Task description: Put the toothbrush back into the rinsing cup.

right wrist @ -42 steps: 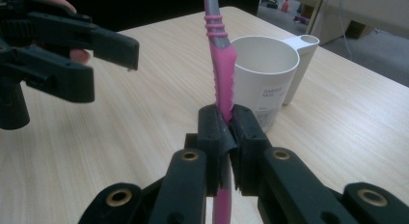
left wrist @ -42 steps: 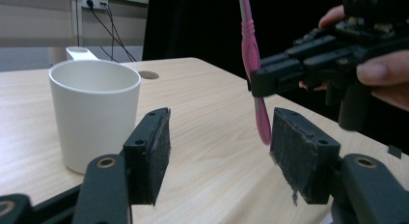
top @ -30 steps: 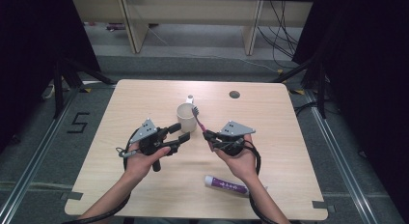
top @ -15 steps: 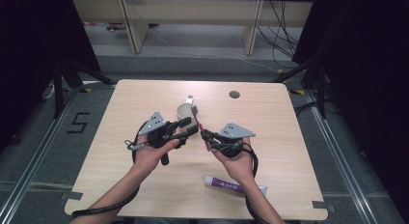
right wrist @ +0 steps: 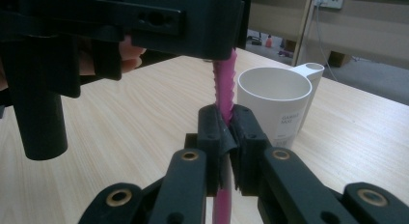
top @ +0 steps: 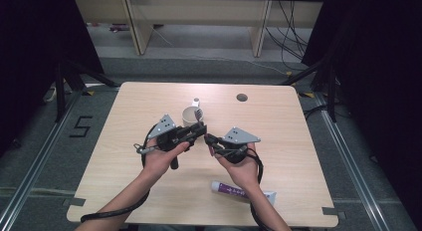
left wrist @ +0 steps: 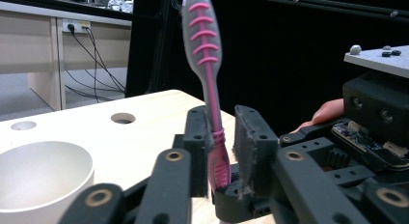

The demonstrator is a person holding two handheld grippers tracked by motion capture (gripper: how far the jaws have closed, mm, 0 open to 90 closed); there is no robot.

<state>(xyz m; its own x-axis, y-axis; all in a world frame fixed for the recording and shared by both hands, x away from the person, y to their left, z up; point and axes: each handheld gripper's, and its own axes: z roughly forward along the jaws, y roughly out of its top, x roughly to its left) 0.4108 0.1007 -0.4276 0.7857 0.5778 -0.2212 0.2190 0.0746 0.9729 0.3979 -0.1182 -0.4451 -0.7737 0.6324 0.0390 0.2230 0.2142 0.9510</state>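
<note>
Broad pale wooden tabletop point(top: 124, 191) with rounded corners, bearing a round hole point(top: 242, 97) near its far edge. Above its middle, two forearms reaching in from the near side, each hand around a black hand-held gripper with a grey three-cornered plate on top.

Left hand-held gripper point(top: 199, 130) lying roughly level, pointing toward the other one. Jaws just closing, now nearly together around the lower stem of the toothbrush; in the left gripper view point(left wrist: 218, 156) one pad against the pink handle, a thin gap visible on the other side, so not yet pinching.

Right hand-held gripper point(top: 208, 139) tip to tip with the left; in the right gripper view point(right wrist: 226, 147) jaws pressed together on the pink ribbed handle, pinching it firmly.

White cup point(top: 191, 115) with a side handle standing on the tabletop just beyond both tips, upright and close behind the brush in the right gripper view point(right wrist: 275, 101).

Toothpaste tube point(top: 239, 191), purple and white, lying flat near the front edge, beside the right forearm.

Toothbrush point(left wrist: 205, 55), pink with a grey head, standing upright in the air between the two sets of jaws, head topmost, just in front of the cup.
</note>
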